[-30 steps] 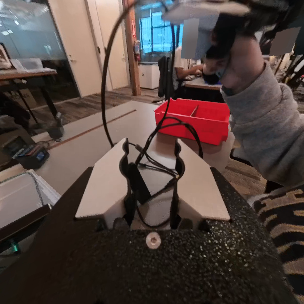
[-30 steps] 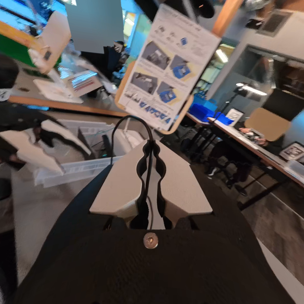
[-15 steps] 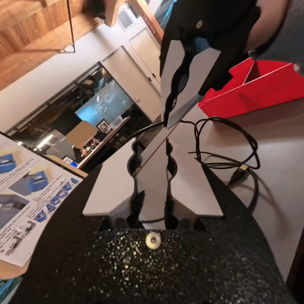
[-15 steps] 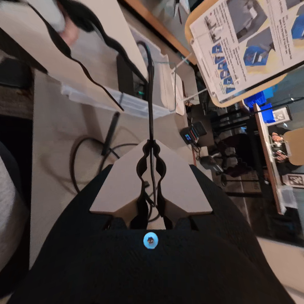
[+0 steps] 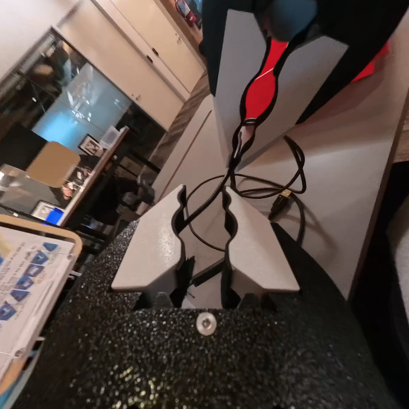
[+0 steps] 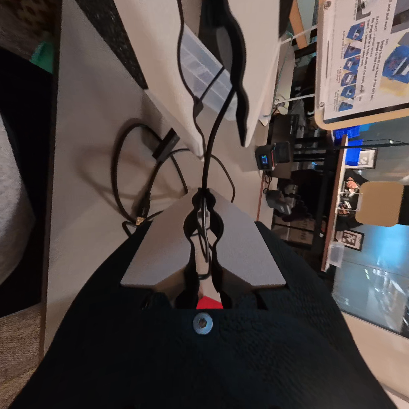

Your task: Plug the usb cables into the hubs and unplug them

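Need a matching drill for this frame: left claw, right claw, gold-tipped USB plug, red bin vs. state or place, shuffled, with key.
Things:
1. left claw
2. right claw
3. USB plug
4. red bin

States or places:
a. shut on the black cable
b. lying unplugged on the table
c. open
d. seen through the right claw's gap in the left wrist view

Pairs: 1-c, 2-a, 3-b, 4-d

pale table (image 5: 332, 177), seemingly bearing cables (image 5: 297, 159)
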Available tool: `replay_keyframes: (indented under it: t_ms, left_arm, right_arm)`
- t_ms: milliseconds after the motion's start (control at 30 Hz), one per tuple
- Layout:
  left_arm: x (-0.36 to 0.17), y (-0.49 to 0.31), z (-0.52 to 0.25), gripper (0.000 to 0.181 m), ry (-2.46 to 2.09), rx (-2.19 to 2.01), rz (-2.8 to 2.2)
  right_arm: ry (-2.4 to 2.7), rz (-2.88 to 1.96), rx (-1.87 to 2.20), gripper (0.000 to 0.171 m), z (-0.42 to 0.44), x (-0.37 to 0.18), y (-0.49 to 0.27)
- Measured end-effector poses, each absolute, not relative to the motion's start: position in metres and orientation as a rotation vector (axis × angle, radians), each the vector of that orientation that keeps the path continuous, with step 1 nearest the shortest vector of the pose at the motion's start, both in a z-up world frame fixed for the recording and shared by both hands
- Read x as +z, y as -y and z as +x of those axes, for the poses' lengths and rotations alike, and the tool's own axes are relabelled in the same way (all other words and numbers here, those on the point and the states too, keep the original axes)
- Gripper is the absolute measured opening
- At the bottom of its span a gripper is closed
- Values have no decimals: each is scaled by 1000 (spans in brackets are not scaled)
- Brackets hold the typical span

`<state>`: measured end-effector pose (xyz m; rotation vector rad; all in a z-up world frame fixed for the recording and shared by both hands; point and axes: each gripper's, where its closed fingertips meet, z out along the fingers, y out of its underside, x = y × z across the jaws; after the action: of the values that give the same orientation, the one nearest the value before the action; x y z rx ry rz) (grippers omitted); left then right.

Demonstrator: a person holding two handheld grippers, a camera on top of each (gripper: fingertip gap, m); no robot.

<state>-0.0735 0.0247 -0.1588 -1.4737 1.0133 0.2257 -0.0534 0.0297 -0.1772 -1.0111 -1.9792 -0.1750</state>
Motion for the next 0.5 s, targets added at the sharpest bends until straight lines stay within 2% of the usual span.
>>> replay_keyframes:
  t_ms: [167,300,433,500]
  left_arm:
    - [-156,-11,-46,31,-1095,181,-1349]
    - [-188,-9,-34,39,-1215,72,-1492]
    - [-214,-18,-39,0,-1247,112,-1603]
    - [-206,-22,-41,0,-1173,103,-1589]
  right_arm:
    - [2004,-968,-447,2,-30,-190,-43]
    - [2036,-909,-356,1,-36,-197,-24]
    - [1983,-918,-234,1,-42,-192,-13]
    - [1890,-960,-176,2,-45,-187,-16]
